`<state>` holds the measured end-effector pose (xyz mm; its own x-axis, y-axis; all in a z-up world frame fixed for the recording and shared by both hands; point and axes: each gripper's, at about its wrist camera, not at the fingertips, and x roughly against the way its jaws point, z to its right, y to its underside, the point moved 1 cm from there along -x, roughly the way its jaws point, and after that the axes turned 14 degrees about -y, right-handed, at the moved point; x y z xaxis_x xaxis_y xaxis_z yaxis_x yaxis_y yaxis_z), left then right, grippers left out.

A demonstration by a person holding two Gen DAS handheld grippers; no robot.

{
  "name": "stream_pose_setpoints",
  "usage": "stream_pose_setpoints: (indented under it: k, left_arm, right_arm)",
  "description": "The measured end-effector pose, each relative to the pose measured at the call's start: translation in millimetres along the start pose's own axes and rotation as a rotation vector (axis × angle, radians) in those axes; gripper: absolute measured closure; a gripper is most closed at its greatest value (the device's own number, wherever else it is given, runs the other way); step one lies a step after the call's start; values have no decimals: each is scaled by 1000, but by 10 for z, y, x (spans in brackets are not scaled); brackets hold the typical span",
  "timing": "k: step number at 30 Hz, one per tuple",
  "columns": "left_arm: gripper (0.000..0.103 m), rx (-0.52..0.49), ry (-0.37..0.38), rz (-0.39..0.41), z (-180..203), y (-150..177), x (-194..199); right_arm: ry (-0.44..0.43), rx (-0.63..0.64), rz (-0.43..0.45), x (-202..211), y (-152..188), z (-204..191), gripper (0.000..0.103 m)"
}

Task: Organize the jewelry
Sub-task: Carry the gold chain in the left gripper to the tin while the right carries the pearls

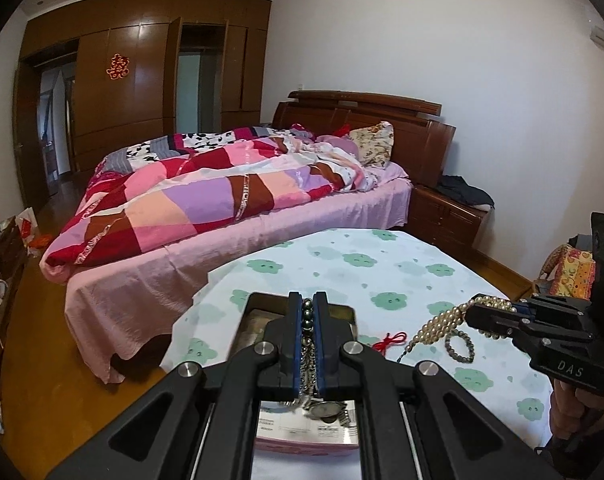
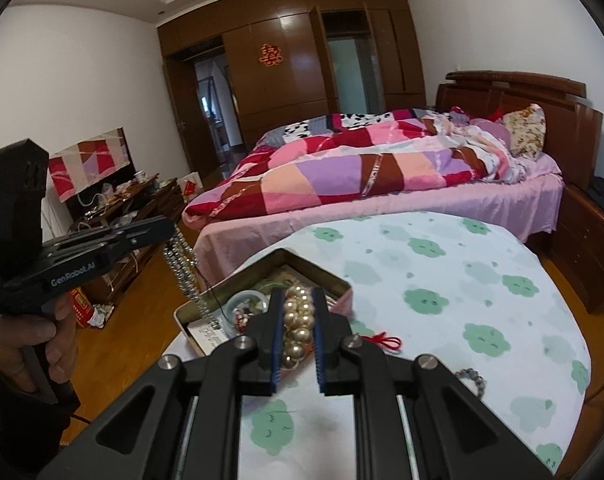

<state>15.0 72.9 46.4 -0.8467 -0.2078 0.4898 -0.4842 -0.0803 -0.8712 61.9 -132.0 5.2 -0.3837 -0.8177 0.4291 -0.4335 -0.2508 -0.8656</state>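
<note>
My left gripper (image 1: 308, 308) is shut on a dark bead necklace (image 1: 308, 320) whose silvery strands hang down (image 2: 179, 264) over the open metal tin (image 2: 334, 280). The tin (image 1: 344, 314) holds a wristwatch (image 1: 324, 409) and papers. My right gripper (image 2: 297, 304) is shut on a cream pearl necklace (image 2: 297, 316), held above the table beside the tin; in the left wrist view the pearls (image 1: 442, 322) trail from it. A dark bead bracelet (image 1: 458, 346) and a red knotted cord (image 1: 390, 340) lie on the cloth.
The table has a white cloth with green flowers (image 2: 442, 264). A bed with a patchwork quilt (image 2: 362, 176) stands behind it, a wooden nightstand (image 1: 446, 212) to the right, a cluttered low cabinet (image 2: 133, 208) to the left.
</note>
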Motion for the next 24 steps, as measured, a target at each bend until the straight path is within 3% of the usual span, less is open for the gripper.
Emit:
stream_pose_setpoints:
  k: [8, 15, 24]
  left_arm:
    - [99, 27, -31, -25, -138, 58, -75]
    - [99, 7, -104, -40, -165, 137, -164]
    - [99, 23, -82, -94, -208, 256, -309]
  right_arm:
    - [-38, 37, -21, -178, -52, -182, 88]
    - [-74, 46, -40, -348, -65, -295, 88]
    - [-103, 34, -81, -600, -16, -335, 88]
